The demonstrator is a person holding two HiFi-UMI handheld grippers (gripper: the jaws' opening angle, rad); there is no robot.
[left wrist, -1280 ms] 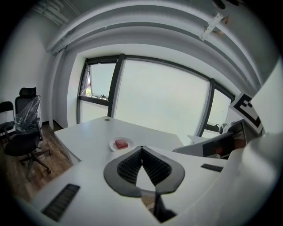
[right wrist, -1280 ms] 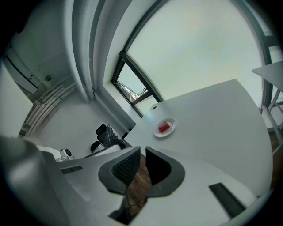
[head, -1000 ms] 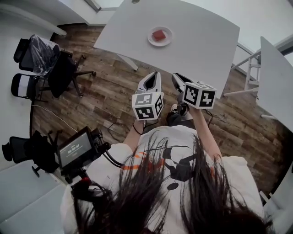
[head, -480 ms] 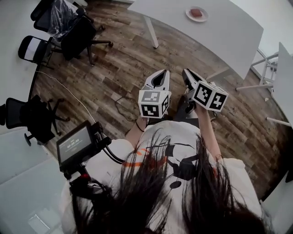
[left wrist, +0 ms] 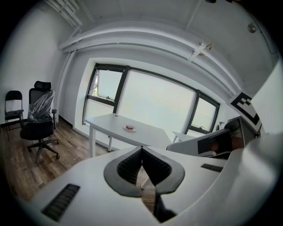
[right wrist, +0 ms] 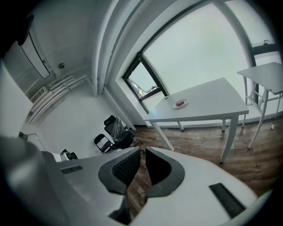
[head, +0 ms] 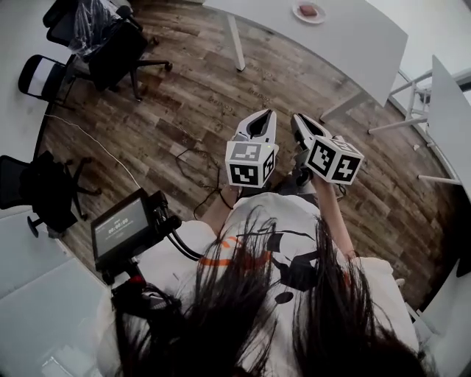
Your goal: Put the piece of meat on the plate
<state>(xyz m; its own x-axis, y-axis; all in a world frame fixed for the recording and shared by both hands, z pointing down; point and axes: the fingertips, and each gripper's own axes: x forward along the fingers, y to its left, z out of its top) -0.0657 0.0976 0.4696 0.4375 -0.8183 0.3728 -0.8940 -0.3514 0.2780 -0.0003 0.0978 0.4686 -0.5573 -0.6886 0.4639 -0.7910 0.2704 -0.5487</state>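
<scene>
A red piece of meat [head: 309, 10] lies on a small white plate [head: 297, 14] on the white table [head: 353, 29] at the far top of the head view. Both gripper views show the plate [left wrist: 129, 128] [right wrist: 180, 104] small and distant. My left gripper [head: 259, 118] [left wrist: 142, 148] is shut and empty, its jaw tips touching. Beside it my right gripper [head: 298, 121] [right wrist: 142, 152] is shut too, with only a thin slit between the pads and nothing in it. Both hang over the wooden floor, well short of the table.
Black office chairs [head: 110, 44] [left wrist: 40, 123] stand at the left by the wall, another chair [head: 44, 191] lower left. A second white table [head: 449, 110] [right wrist: 265, 73] is at the right. A cable [head: 96, 143] runs over the floor. A monitor rig [head: 121, 235] sits by the person's left shoulder.
The table and plate have slid away toward the top of the head view: the person and both grippers have backed off from it. Both grippers stay side by side, shut.
</scene>
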